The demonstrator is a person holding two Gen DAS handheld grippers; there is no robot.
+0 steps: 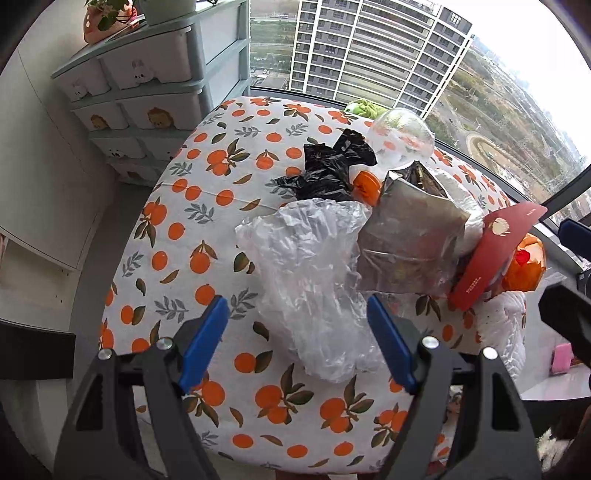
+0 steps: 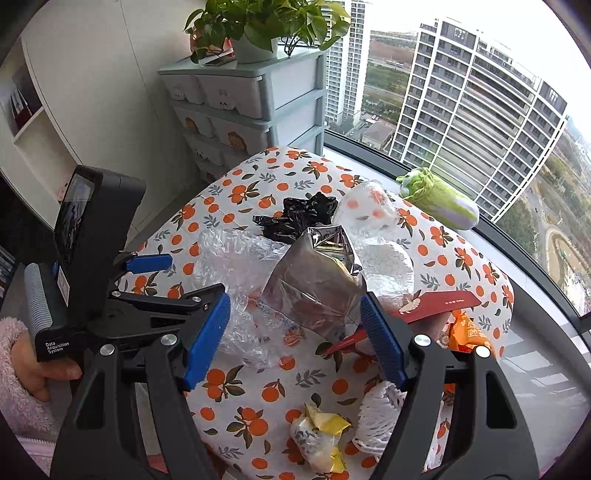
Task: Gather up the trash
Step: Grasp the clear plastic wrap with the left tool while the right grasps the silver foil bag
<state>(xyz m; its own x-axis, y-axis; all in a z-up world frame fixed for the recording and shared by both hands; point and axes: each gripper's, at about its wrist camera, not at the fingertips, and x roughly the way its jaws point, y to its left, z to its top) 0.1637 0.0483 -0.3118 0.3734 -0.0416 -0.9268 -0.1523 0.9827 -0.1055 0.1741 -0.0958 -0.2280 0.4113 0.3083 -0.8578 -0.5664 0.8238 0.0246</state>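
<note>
Trash lies on a table with an orange-print cloth (image 1: 207, 206). A crumpled clear plastic bag (image 1: 310, 273) lies between the open fingers of my left gripper (image 1: 297, 338). Beside it are a silver foil pouch (image 1: 410, 236), a black plastic bag (image 1: 328, 166), a clear bottle with an orange cap (image 1: 399, 144), a red envelope (image 1: 495, 251) and an orange wrapper (image 1: 528, 266). My right gripper (image 2: 295, 332) is open and empty, with the foil pouch (image 2: 314, 280) just ahead. The left gripper (image 2: 147, 280) also shows in the right wrist view. A yellow wrapper (image 2: 321, 435) and white foam netting (image 2: 380, 417) lie near.
A drawer unit (image 2: 255, 107) with a potted plant (image 2: 266, 26) stands behind the table at the left. A green plush toy (image 2: 439, 199) lies on the window ledge. A large window runs along the back and right. White shelves (image 2: 26, 122) are at the far left.
</note>
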